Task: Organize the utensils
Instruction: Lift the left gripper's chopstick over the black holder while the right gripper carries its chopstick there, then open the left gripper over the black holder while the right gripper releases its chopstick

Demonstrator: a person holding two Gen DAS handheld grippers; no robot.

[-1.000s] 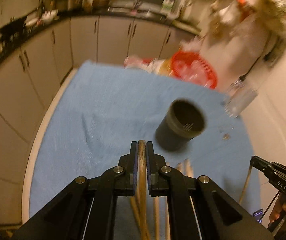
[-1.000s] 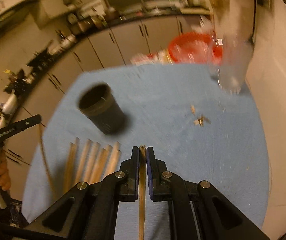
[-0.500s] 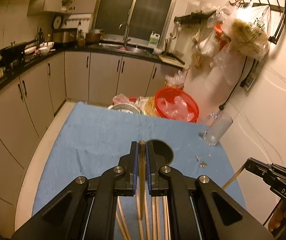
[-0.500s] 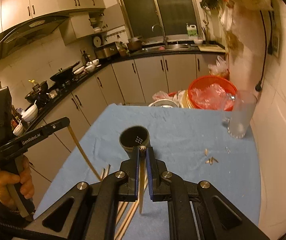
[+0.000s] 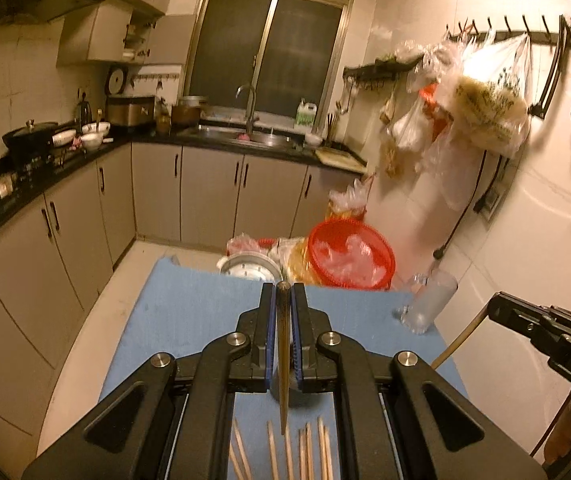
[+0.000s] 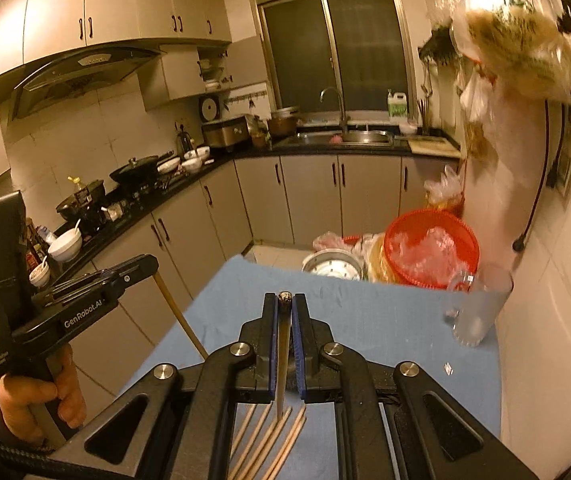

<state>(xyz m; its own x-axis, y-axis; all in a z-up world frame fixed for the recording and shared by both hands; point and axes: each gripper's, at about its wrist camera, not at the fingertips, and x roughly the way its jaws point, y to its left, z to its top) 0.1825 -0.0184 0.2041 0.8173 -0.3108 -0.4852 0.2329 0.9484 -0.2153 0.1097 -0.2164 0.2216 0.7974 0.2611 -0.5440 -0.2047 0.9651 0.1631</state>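
Your left gripper (image 5: 283, 300) pinches a dark wooden chopstick (image 5: 283, 360) — your right gripper (image 6: 284, 304) pinches a pale one (image 6: 283, 364) — above loose wooden chopsticks (image 6: 273, 440) on the blue cloth-covered table (image 6: 365, 320).

Two grippers (image 5: 283, 304) (image 6: 284, 308), two held chopsticks (image 5: 283, 356), one mug (image 6: 479, 308)

I read "GenRobot.AI" on my left tool (image 6: 153, 272), along its side | I read "DAS" on my right tool (image 5: 497, 308), near its handle | small print on the left grip too blurred for me
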